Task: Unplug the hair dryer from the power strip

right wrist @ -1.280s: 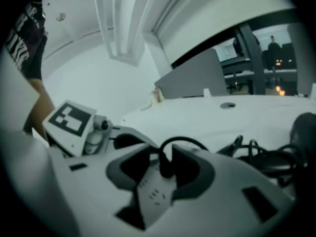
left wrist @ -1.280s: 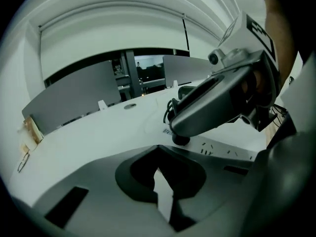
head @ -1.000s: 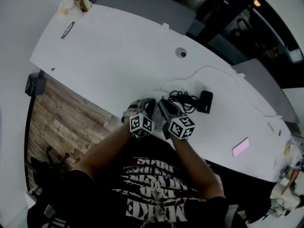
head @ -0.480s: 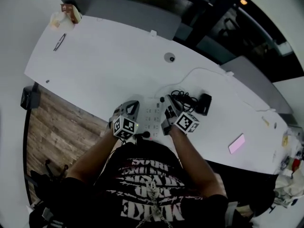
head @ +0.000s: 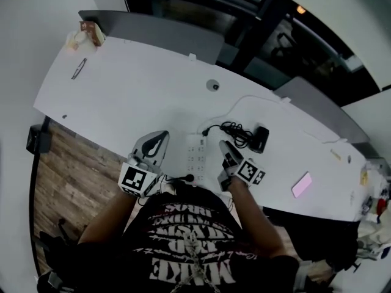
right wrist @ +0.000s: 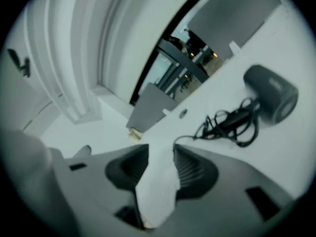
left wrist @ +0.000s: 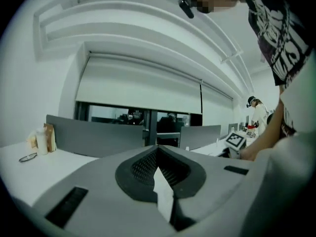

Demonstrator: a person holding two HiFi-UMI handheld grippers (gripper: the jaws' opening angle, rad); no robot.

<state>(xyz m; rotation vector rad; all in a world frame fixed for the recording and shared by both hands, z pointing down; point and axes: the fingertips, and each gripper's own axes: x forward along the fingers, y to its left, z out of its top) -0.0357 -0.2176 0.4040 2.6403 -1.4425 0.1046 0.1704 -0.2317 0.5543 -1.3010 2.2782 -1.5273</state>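
Jaws of the right gripper [right wrist: 162,149] have just been spread, nothing between them, presumably to release the cord [head: 235,129]; those of the left gripper [left wrist: 158,151] are pressed together, empty. The hair dryer [head: 261,138] is seen on the desk [head: 122,96] near the power strip [head: 195,154], apparently unplugged.

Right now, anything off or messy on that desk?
Only the cord of the hair dryer: it lies in a tangled heap right beside the dryer, to the right of the power strip. Nothing looks spilled or broken.
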